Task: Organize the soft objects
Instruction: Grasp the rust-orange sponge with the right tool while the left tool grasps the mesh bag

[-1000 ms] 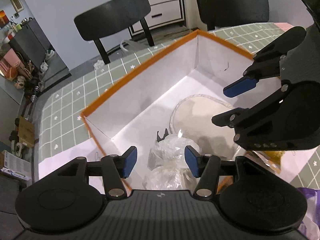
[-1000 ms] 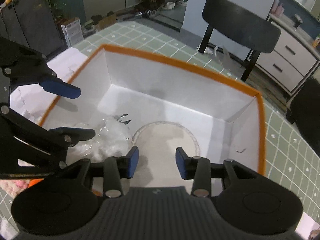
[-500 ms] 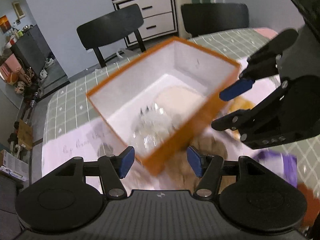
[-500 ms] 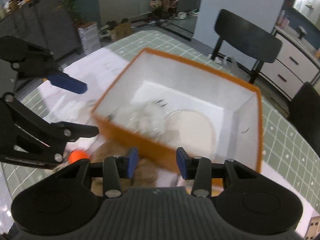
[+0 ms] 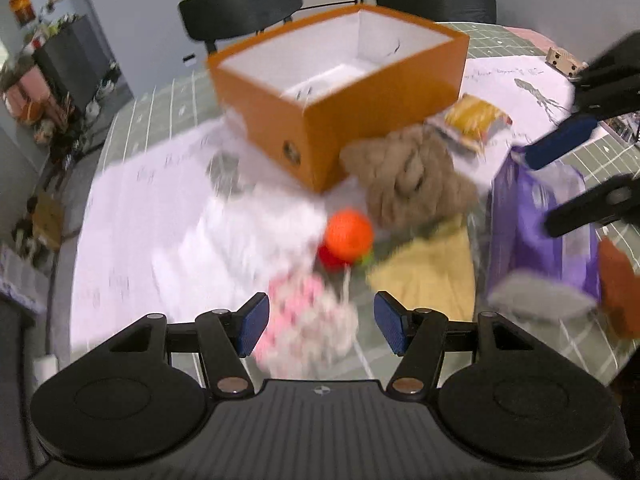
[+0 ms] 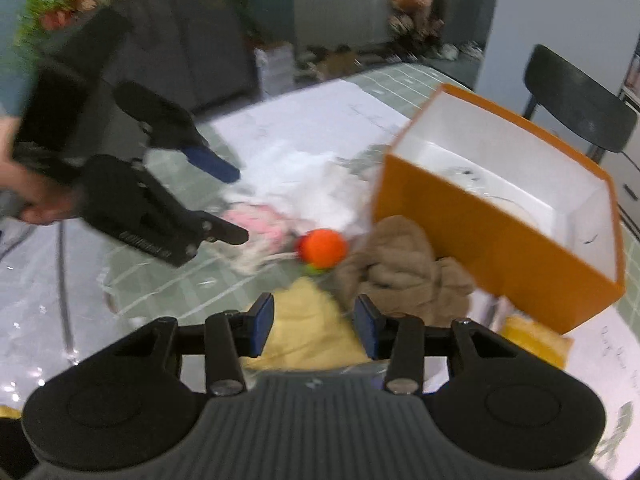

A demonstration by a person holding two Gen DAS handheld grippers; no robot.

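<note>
Both tools have pulled back from the orange box [image 5: 340, 92]; left tool [image 5: 321, 322] and right tool [image 6: 316, 328] gape wide, empty.

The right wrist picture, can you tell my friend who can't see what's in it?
The open right gripper hangs over a yellow cloth and brown cloth beside an orange box. An orange ball lies ahead; the open left gripper hovers left.

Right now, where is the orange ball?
In both views the orange ball lies on the table, outside the orange box, between the brown cloth and the pink plush.
</note>
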